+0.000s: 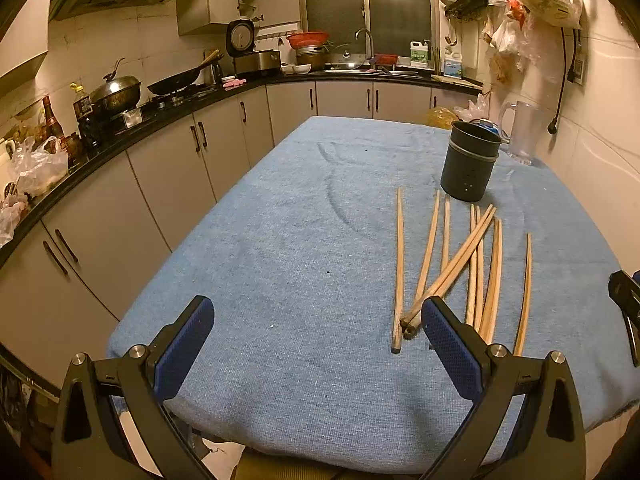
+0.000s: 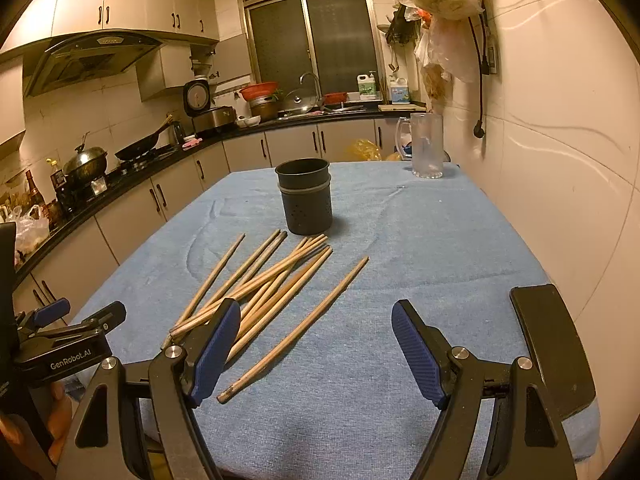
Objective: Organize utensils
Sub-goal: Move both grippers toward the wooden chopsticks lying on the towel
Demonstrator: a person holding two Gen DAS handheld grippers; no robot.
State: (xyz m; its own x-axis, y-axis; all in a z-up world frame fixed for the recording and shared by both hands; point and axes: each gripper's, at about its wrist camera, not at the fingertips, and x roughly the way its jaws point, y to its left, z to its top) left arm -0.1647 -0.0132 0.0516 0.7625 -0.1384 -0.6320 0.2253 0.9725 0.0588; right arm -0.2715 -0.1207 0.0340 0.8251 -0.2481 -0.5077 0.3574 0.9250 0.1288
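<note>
Right wrist view, nearest you: your right gripper (image 2: 316, 344) stands wide open with nothing between its blue pads, and a lone chopstick (image 2: 296, 330) runs from about 7 o'clock up toward 1 o'clock through the gap. Just past the left pad, at 10 o'clock, the rest of the chopsticks (image 2: 256, 280) lie loose and crossed on the blue cloth (image 2: 420, 264). Further on, at 12 o'clock, the dark utensil holder (image 2: 307, 196) stands upright; from this angle nothing shows above its rim. Beyond it, a clear pitcher (image 2: 427, 148) stands by the wall. Your left gripper (image 1: 318, 334) is also spread open and empty, with the sticks at its 1 o'clock. By my reading nothing is sorted yet: every chopstick in view awaits pickup.
</note>
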